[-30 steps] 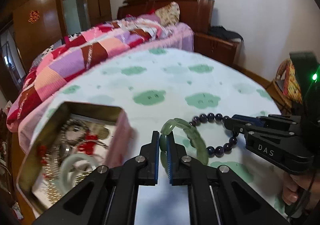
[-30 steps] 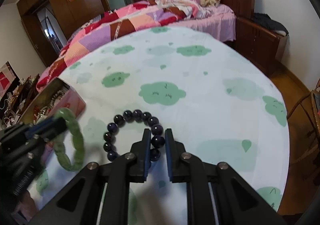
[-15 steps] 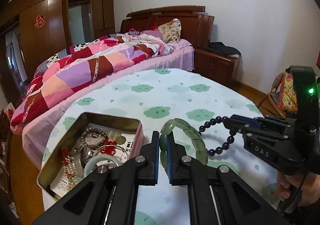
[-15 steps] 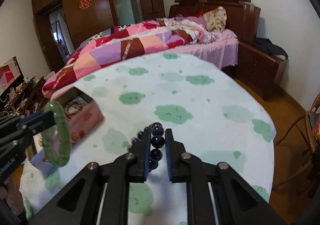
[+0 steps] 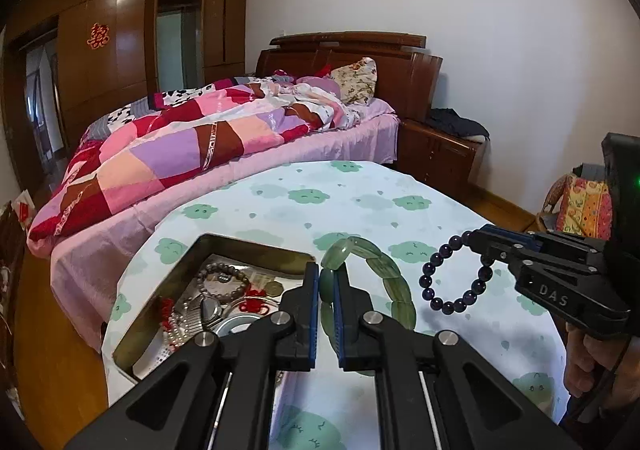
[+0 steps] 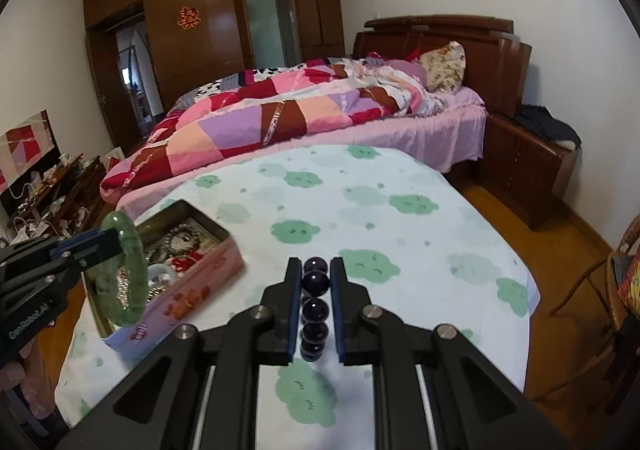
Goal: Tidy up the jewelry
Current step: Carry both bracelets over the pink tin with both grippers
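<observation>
Left gripper [image 5: 327,282] jaws clamped on the green jade bracelet [image 5: 384,282], pinching one side of the ring; the rest of the loop hangs free to the right of the pads, lifted off the table. Right gripper [image 6: 315,278] jaws clamped on the dark purple bead bracelet [image 6: 315,308], beads stacked in a line between the pads; from the left wrist view the bead loop [image 5: 448,278] dangles in the air below its fingertips, clear of the tablecloth. A hand [image 5: 580,362] holds the right gripper's handle at lower right.

Just beyond and left of the left gripper, open metal tin [image 5: 248,246] sits on the table, holding beaded bracelets, red knotted cords, a pale bangle. Its outer side is pink [image 6: 192,290]. Tablecloth [image 5: 360,189] white with green cloud prints. Behind the table, bed with patchwork quilt [image 5: 192,145], wooden headboard, brown wardrobe at the back wall.
</observation>
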Demonstrator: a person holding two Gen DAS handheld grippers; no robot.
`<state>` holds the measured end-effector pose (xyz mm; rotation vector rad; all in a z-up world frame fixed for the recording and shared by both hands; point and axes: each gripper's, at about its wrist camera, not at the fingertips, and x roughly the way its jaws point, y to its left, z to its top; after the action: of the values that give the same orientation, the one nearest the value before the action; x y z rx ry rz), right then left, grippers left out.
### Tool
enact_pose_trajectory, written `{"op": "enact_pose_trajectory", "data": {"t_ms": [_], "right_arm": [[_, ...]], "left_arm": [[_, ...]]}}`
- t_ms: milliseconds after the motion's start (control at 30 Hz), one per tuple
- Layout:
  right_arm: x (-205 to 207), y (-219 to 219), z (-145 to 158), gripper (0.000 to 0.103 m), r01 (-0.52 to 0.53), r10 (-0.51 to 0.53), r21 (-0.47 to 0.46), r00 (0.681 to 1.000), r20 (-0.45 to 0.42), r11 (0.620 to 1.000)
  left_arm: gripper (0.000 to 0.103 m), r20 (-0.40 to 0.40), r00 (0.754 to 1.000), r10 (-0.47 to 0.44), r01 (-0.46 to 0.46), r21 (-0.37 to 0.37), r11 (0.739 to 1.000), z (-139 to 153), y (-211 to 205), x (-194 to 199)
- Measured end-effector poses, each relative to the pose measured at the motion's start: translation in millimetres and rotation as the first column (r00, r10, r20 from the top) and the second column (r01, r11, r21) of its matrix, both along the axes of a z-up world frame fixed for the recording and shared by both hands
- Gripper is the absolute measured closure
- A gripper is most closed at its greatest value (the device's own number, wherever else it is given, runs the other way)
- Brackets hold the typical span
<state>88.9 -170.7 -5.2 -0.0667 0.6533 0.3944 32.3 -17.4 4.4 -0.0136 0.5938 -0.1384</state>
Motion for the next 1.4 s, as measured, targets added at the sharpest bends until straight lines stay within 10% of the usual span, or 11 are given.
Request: {"op": "enact_pose_trajectory", "data": {"t_ms": [1400], "right_arm": [[-17.5, 147.4, 39.7, 0.087, -0.295, 0.301, -0.087, 0.951, 0.068, 0.952]], "left_arm": [[0.098, -0.048, 0.987, 0.154, -0.154, -0.005, 0.988, -3.2, 110.5, 16.2]]}}
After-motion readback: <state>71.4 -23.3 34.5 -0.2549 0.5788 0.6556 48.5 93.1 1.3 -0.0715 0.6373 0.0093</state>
